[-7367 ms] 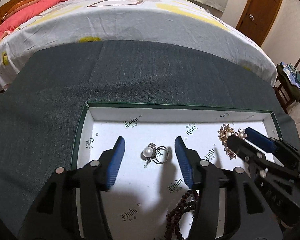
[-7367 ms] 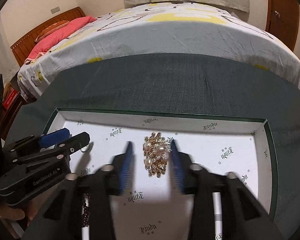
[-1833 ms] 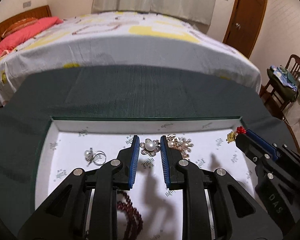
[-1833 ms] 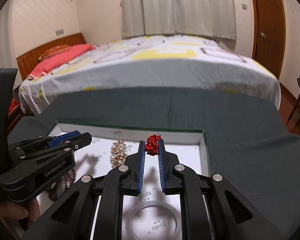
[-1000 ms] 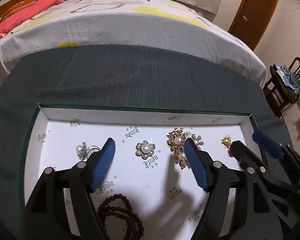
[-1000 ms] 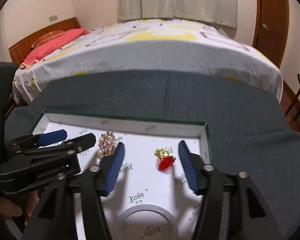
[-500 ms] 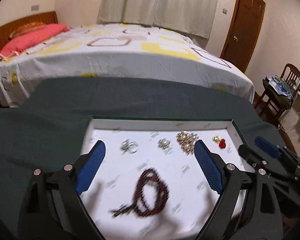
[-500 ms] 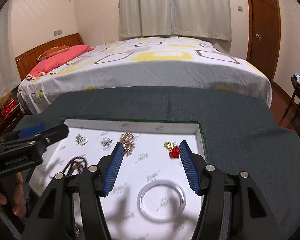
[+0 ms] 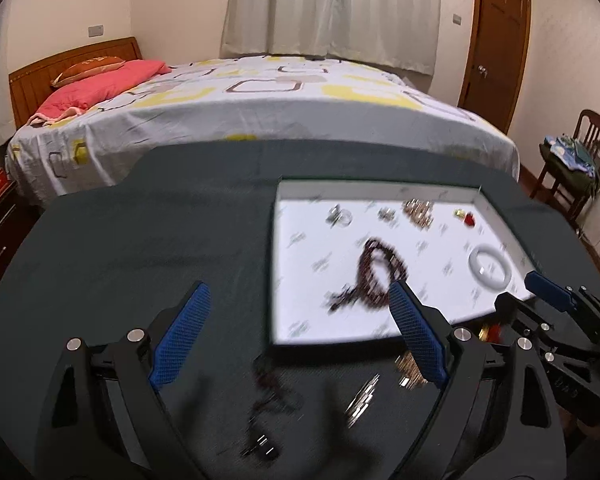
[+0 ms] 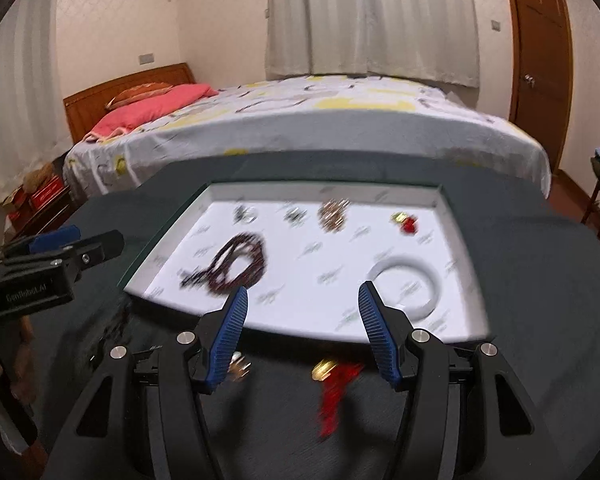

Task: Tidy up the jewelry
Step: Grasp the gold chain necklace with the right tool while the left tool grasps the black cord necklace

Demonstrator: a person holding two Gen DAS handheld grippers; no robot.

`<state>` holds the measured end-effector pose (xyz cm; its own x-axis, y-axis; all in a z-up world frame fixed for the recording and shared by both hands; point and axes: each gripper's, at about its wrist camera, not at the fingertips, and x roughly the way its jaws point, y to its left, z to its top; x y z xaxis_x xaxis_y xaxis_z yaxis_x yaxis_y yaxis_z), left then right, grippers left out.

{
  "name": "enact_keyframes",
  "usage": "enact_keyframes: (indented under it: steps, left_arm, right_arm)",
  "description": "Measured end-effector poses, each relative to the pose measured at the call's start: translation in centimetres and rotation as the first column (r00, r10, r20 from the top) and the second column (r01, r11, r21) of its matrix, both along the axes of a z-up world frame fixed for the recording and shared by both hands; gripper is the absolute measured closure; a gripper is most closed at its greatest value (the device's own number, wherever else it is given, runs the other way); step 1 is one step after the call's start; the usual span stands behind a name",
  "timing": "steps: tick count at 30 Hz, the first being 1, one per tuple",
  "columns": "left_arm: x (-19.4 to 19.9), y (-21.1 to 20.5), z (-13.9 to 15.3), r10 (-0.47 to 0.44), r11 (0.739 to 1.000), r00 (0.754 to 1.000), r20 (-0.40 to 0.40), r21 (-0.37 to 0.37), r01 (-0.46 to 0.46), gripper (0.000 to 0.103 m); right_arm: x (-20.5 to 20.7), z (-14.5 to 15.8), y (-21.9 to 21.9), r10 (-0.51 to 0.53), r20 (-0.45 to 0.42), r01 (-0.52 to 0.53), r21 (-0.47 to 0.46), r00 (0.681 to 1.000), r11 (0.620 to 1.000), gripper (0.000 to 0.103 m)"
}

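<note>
A white-lined tray (image 9: 320, 248) (image 10: 456, 216) on the dark cloth holds a pearl ring (image 9: 339, 217), a flower brooch (image 10: 295, 214), a gold cluster brooch (image 10: 332, 212), a red-and-gold charm (image 10: 406, 222), a dark bead bracelet (image 10: 240, 262) and a white bangle (image 10: 406, 286). Loose on the cloth near the front are a red tassel charm (image 10: 334, 384), a small gold piece (image 10: 238, 366) and blurred metal pieces (image 9: 364, 398). My left gripper (image 9: 296, 336) is open and empty, left of the tray. My right gripper (image 10: 300, 328) is open and empty, over the tray's near edge.
The dark green cloth (image 9: 140, 248) covers the table. A bed (image 9: 260, 100) with a pink pillow stands behind it. A wooden door (image 9: 496, 40) and a chair (image 9: 572, 160) are at the right. The frames are motion-blurred.
Both grippers pulled back and up from the tray; the left one swung left, and loose jewelry on the cloth in front has come into view. Both stay open.
</note>
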<state>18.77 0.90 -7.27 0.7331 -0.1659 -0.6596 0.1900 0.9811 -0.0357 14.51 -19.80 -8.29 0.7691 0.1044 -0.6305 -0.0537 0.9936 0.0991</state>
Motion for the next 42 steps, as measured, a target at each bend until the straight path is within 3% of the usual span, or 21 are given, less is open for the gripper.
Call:
enact_keyframes:
  steps: [9, 14, 21, 26, 30, 33, 34, 42]
  left_arm:
    - [-2.4, 3.7, -1.9, 0.008, 0.998, 0.999, -0.032, 0.057, -0.006, 0.014]
    - [-2.2, 5.2, -2.5, 0.018, 0.999, 0.998, -0.064, 0.035, -0.015, 0.014]
    - [-1.9, 5.5, -3.1, 0.019, 0.999, 0.997, -0.081, 0.042, -0.015, 0.014]
    - [-1.7, 5.3, -3.5, 0.014, 0.999, 0.995, -0.100, 0.045, -0.010, 0.014]
    - [-1.7, 5.1, -3.7, 0.011, 0.999, 0.993, -0.113, 0.047, -0.005, 0.014]
    - [-1.8, 5.0, -3.9, 0.008, 0.998, 0.993, -0.117, 0.057, -0.001, 0.014]
    - [-1.9, 4.9, -3.9, 0.006, 0.998, 0.993, -0.120, 0.058, 0.001, 0.014]
    - [-2.5, 3.9, -4.2, -0.005, 0.997, 0.991, -0.134, 0.070, 0.015, 0.014]
  right_arm:
    - [-0.3, -2.5, 4.5, 0.069, -0.069, -0.071, -0.028, 0.995, 0.997, 0.046]
    - [0.5, -3.6, 5.7, 0.059, -0.115, -0.064, -0.041, 0.992, 0.997, 0.046]
    - [2.0, -4.9, 6.2, 0.041, -0.205, -0.055, -0.061, 0.978, 0.997, 0.046]
    - [1.9, -5.1, 6.4, 0.049, -0.210, -0.065, -0.072, 0.976, 0.995, 0.046]
    - [1.6, -5.0, 6.3, 0.075, -0.203, -0.087, -0.051, 0.976, 0.995, 0.078]
    - [1.4, -4.9, 6.0, 0.090, -0.199, -0.098, -0.029, 0.976, 0.995, 0.085]
    - [1.3, -4.8, 5.9, 0.096, -0.194, -0.102, -0.022, 0.976, 0.995, 0.092]
    - [0.0, -3.8, 5.6, 0.117, -0.150, -0.120, -0.007, 0.982, 0.993, 0.093]
